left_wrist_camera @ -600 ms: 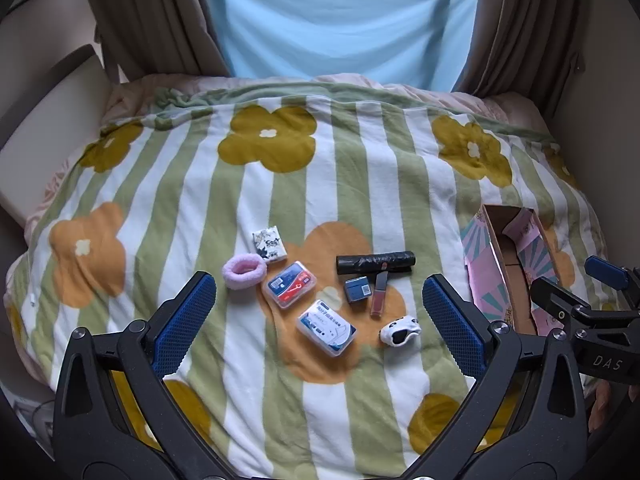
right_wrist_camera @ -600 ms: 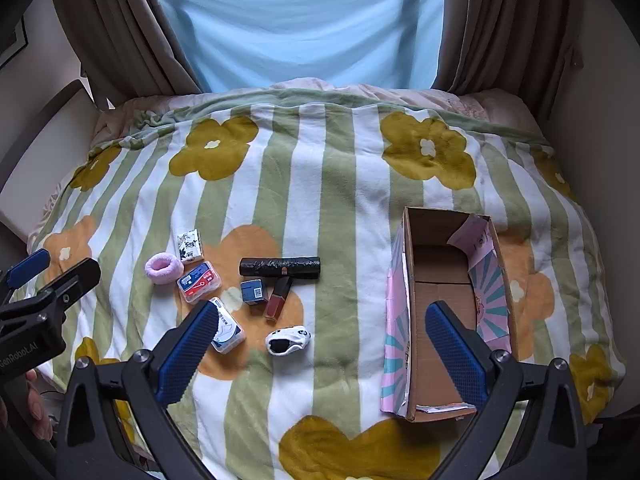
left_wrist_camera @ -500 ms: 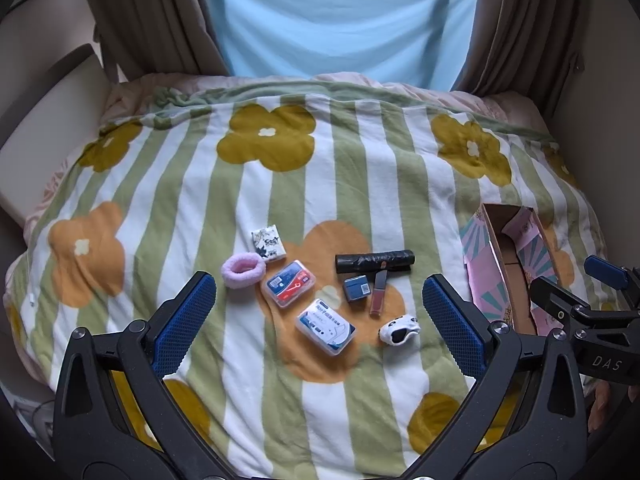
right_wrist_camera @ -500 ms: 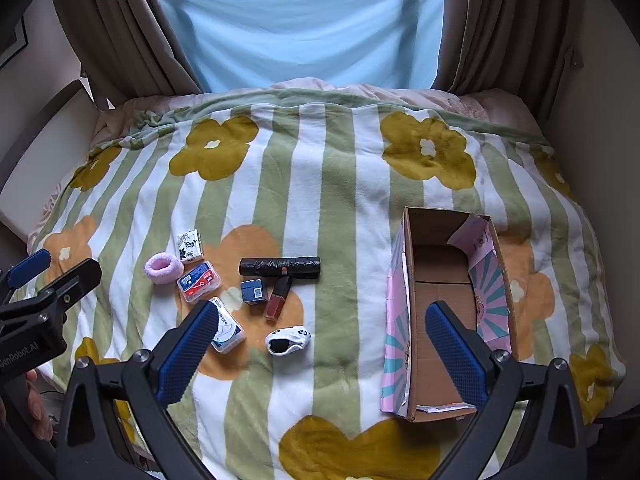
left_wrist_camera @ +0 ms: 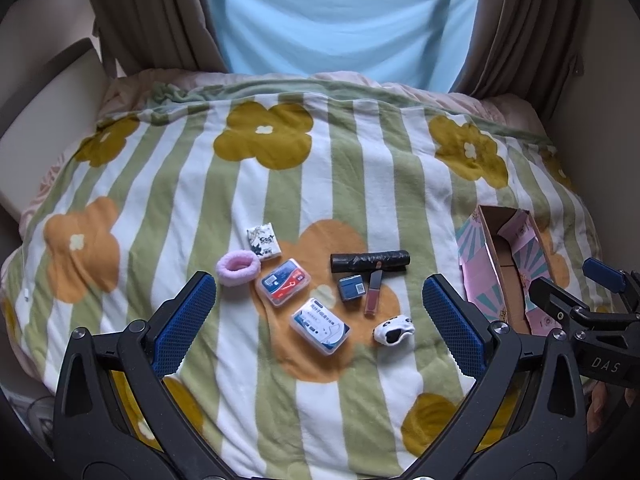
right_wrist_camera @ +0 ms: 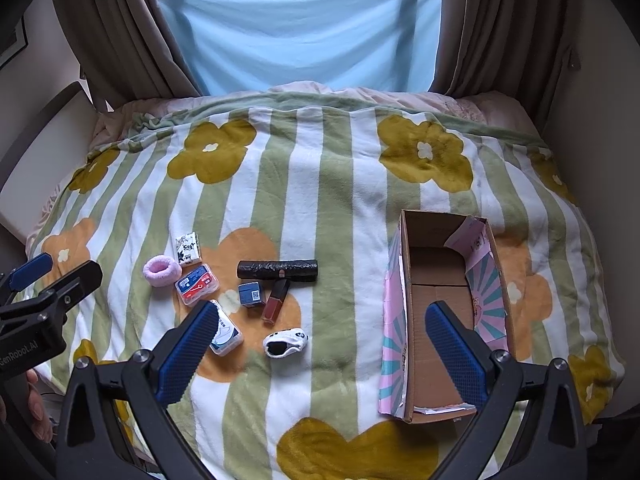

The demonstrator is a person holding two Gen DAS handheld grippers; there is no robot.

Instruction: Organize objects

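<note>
Trinkets and box on striped blanket

**A bedroom at home**

A bed fills the room, covered by a striped fleece blanket with flower prints. Brown curtains frame a window behind a pale blue sheer. A padded headboard stands at left.

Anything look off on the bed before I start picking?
Mostly no. The box is open and empty, with one flap folded inward. The lip gloss lies with its cap against the black roll. The other small items lie loose on the blanket. Nothing looks spilled or broken.
</note>
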